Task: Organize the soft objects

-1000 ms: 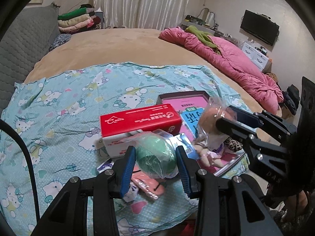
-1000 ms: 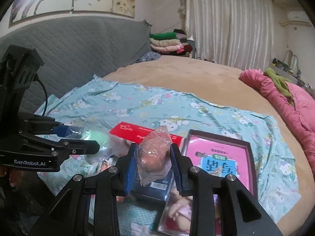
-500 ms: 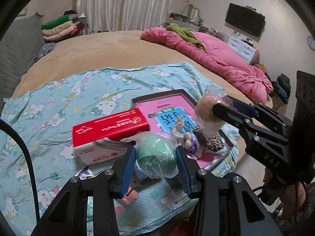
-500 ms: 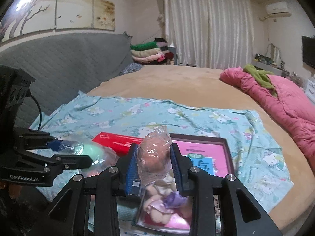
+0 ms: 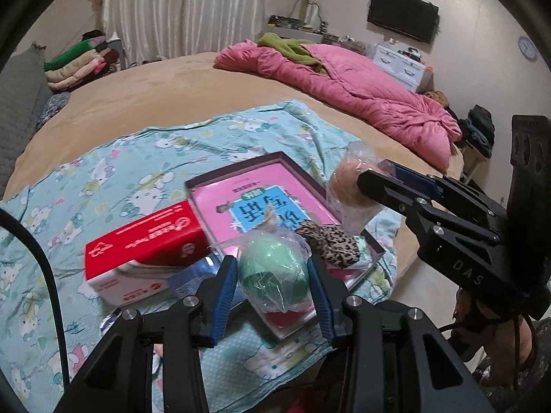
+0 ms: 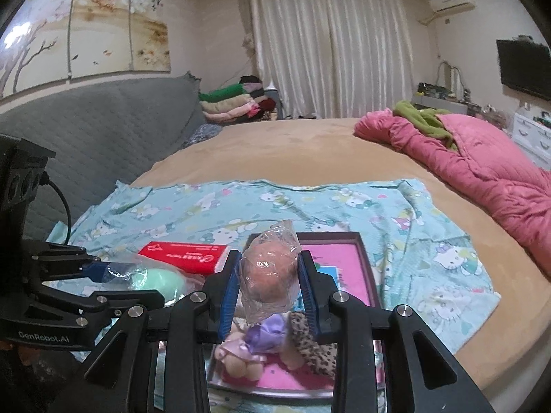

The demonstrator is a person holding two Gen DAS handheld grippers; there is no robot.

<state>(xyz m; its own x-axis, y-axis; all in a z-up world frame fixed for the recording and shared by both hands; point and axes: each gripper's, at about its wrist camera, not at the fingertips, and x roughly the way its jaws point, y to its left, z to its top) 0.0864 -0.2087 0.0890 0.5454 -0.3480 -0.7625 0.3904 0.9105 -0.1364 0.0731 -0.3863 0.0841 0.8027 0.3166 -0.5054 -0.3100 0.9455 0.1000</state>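
Note:
My left gripper (image 5: 272,275) is shut on a green soft ball in a clear plastic bag (image 5: 272,272), held above the near edge of the bed; it also shows in the right wrist view (image 6: 155,280). My right gripper (image 6: 268,282) is shut on a peach soft ball in a clear bag (image 6: 268,272), seen at the right of the left wrist view (image 5: 347,189). Below them a pink shallow box (image 5: 261,203) holds a small doll in purple (image 6: 255,340) and a leopard-print soft item (image 5: 327,244).
A red and white tissue box (image 5: 144,251) lies left of the pink box on a light blue Hello Kitty sheet (image 5: 103,179). A pink quilt (image 5: 361,99) lies at the far right of the tan bed. Folded clothes (image 6: 234,103) are stacked at the back.
Both grippers have lifted and pulled back toward the bed's near edge, each still holding its bagged ball. The view swung right, so the boxes sit further left and lower.

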